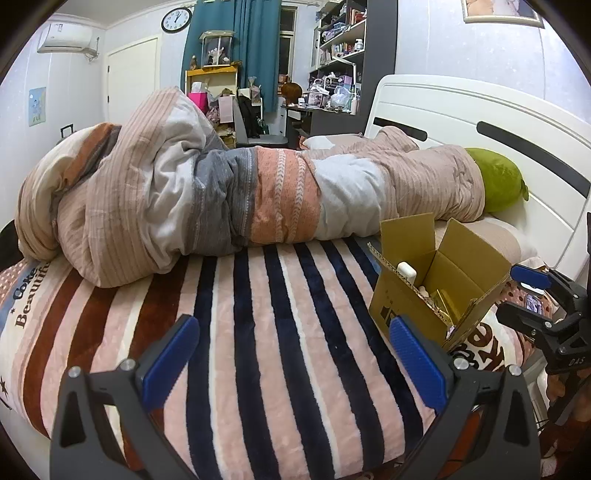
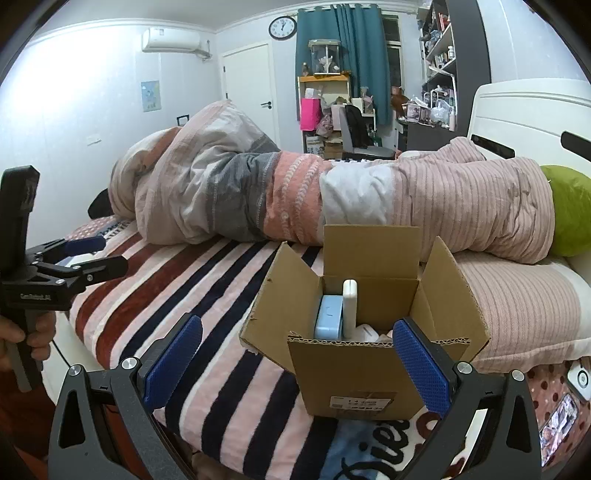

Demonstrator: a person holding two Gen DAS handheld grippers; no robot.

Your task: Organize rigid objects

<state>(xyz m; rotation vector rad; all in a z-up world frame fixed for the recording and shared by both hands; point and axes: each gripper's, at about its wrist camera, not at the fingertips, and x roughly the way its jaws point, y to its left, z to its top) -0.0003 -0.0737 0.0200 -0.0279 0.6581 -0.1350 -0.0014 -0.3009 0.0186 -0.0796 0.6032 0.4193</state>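
Left wrist view sits low over the striped blanket [image 1: 258, 314], looking across the bed toward the rolled duvet [image 1: 229, 195] and the far wall with the clock [image 1: 176, 19]. The box [image 1: 436, 288] is off to its right, near; the right gripper [image 1: 532, 291] shows at the right edge. Right wrist view looks the same way from further right, close on the box [image 2: 365, 369] and down into it from just above the front rim. The left gripper [image 2: 96, 254] shows at its left edge. Both share bed, duvet [image 2: 258, 195], box, clock [image 2: 282, 27], headboard [image 2: 517, 118].
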